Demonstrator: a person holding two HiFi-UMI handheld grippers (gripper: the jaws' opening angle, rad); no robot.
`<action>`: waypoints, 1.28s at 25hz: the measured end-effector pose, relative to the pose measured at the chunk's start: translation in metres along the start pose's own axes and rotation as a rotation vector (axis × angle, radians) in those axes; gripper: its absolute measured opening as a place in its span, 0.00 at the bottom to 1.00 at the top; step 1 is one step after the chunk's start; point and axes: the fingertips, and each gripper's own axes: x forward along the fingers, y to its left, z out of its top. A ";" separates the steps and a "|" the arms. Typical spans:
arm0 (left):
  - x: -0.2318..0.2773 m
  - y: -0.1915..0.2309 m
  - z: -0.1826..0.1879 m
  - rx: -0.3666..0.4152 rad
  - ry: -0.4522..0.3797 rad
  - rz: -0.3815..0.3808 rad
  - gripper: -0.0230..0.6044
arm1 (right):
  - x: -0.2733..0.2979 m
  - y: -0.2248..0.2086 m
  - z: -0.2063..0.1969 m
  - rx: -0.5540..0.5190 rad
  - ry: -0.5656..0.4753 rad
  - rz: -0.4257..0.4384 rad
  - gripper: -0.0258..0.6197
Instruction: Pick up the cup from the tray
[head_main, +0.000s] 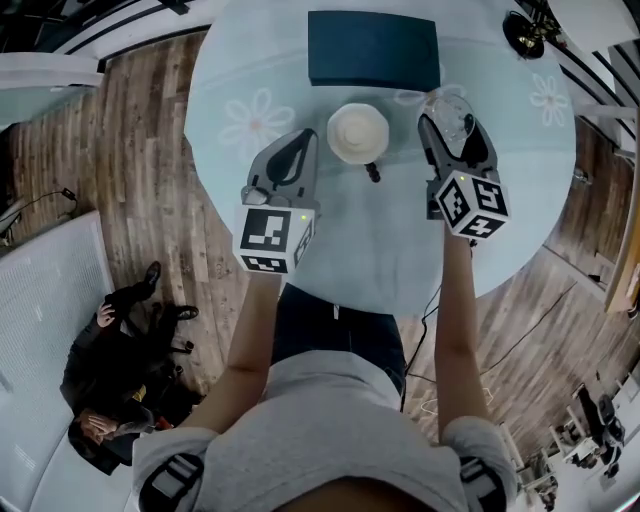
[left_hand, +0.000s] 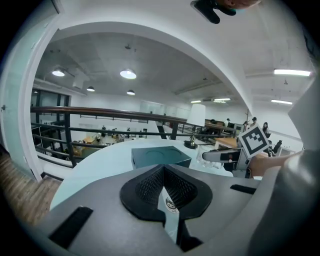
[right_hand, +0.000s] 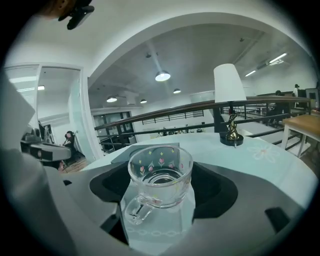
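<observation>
My right gripper (head_main: 451, 120) is shut on a clear glass cup (head_main: 449, 106) printed with small tulips. In the right gripper view the cup (right_hand: 160, 172) sits upright between the pads (right_hand: 212, 190), handle toward me, over the pale blue cloth. The dark teal tray (head_main: 373, 48) lies at the far middle of the round table, left of and behind the cup, and shows behind it (right_hand: 125, 154). My left gripper (head_main: 303, 142) hovers near the tray's left front corner, shut on nothing (left_hand: 164, 172). Its view shows the tray (left_hand: 160, 156) ahead with nothing on it.
A lamp with a white shade (right_hand: 229, 82) and a dark base (head_main: 525, 35) stands at the table's far right. A white round object (head_main: 358, 132) shows between the grippers. The round table edge (head_main: 205, 160) drops to a wooden floor. A railing (left_hand: 100, 112) lies beyond.
</observation>
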 end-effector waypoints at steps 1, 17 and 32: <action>-0.001 -0.002 0.000 0.002 -0.001 -0.001 0.04 | -0.001 0.001 -0.006 -0.006 0.010 0.000 0.56; -0.011 0.006 -0.013 0.004 0.023 0.033 0.04 | 0.022 0.010 -0.062 0.033 0.124 0.038 0.56; -0.008 0.006 -0.012 0.027 0.029 0.031 0.05 | 0.030 0.016 -0.083 -0.078 0.203 0.035 0.56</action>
